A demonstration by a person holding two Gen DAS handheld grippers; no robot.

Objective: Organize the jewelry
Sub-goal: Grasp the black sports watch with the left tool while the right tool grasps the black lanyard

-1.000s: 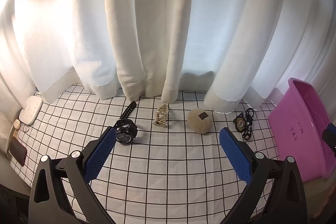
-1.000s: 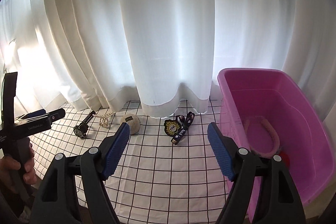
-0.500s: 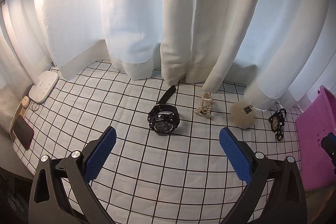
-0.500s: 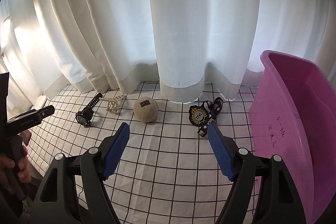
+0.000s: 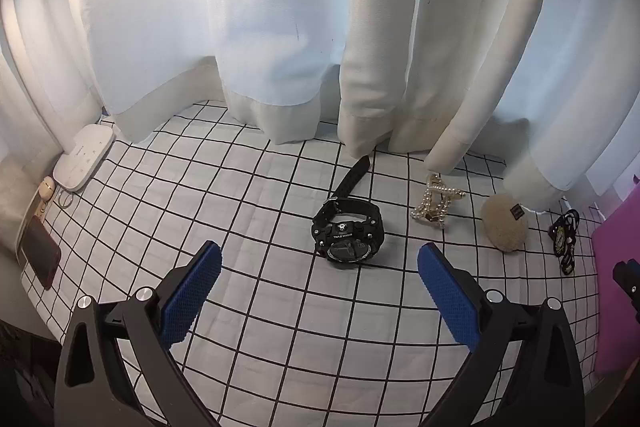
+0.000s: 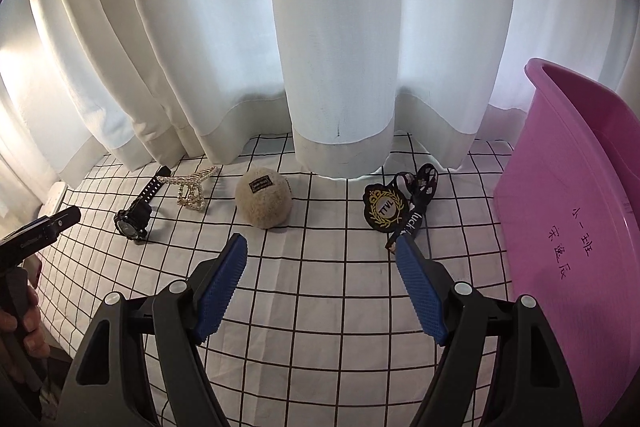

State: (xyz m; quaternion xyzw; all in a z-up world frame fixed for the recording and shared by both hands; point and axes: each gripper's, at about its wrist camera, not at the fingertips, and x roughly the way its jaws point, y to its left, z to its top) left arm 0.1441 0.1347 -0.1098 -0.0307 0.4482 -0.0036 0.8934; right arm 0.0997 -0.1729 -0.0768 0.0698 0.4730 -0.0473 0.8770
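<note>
- The left gripper point(image 5: 318, 263) is hanging open and empty, just in front of the watch point(image 5: 347, 233).
- The right gripper point(image 6: 320, 259) is gaping empty too, near the badge point(image 6: 385, 207).
- Each should be coming straight down around its thing.
- The tub point(image 6: 568, 227) is waiting at the right.

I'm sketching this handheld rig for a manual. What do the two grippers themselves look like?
Both look identical. The left gripper and right gripper each have two black plastic arms with triangular cut-outs and silver screw heads. Each finger carries a flat blue pad with a fine knurled texture. In the right wrist view the left gripper's black body bears small white lettering, too small to read.
</note>
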